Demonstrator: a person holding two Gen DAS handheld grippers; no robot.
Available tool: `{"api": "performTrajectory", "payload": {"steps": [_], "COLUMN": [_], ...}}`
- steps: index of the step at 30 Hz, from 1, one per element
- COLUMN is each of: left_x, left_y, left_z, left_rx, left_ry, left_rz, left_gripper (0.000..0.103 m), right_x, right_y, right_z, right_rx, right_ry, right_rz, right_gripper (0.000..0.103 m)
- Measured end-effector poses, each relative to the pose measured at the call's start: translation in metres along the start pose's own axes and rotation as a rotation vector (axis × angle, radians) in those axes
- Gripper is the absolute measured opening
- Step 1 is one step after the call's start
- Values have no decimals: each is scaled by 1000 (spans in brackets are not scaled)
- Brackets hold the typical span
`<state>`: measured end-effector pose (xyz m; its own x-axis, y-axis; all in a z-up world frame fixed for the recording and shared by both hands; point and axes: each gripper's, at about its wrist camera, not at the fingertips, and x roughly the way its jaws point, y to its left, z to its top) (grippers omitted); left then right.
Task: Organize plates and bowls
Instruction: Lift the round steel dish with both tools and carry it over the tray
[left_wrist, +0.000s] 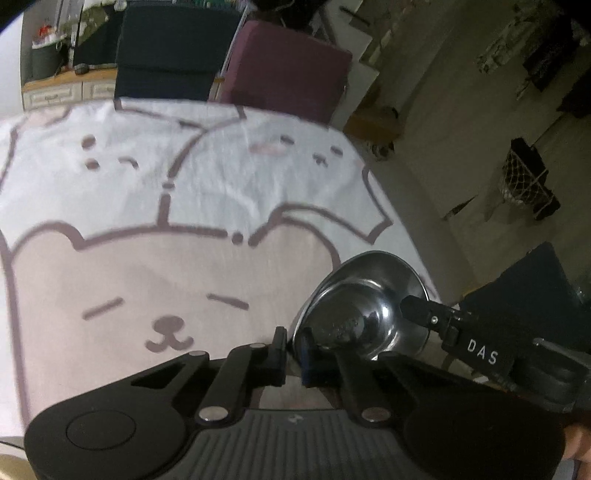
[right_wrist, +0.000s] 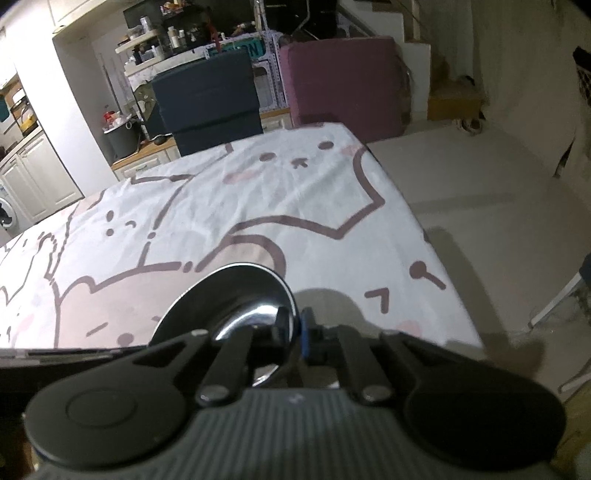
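Steel bowl sits near the table's right edge; my left claw and right claw clamp opposite rims, hiding its near side.

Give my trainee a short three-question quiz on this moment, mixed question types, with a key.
1. True or false: the steel bowl is gripped at its rim by both hand-held grippers.
2. What covers the table? A) bare wood B) a cartoon-bear cloth C) newspaper
3. Fill in: beyond the table's far edge stand a dark blue chair and a ____ one.

Key: 1 true: the left hand-held gripper and the right hand-held gripper each pinch the rim. 2 B. 3 maroon.
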<state>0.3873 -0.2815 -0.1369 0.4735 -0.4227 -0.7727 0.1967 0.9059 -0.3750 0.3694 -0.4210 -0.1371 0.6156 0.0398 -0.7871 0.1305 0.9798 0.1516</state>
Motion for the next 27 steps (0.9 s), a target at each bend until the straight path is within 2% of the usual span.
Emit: {"api": "performTrajectory", "payload": {"steps": [6,13,21,27], "left_x": [-61,-134,-211,-251], "left_y": [7,35,91,139], "left_z": [9,8,-13,-34], "left_rx": [25,21,-16,-73], "left_ry": [-99,-197,-265,-279], "left_rz": [20,69,135,184], "left_gripper": [6,6,5,4], "right_x": [-40,-87,-127,-150], "right_y": [28,84,164,227], "right_z": [3,2,-12,-26], "right_rx": [0,-23,-79,-158], "right_ry": [-79,-163,-223,-241], "right_rz": [24,77,186,262], "right_gripper": [8,8,9,9]}}
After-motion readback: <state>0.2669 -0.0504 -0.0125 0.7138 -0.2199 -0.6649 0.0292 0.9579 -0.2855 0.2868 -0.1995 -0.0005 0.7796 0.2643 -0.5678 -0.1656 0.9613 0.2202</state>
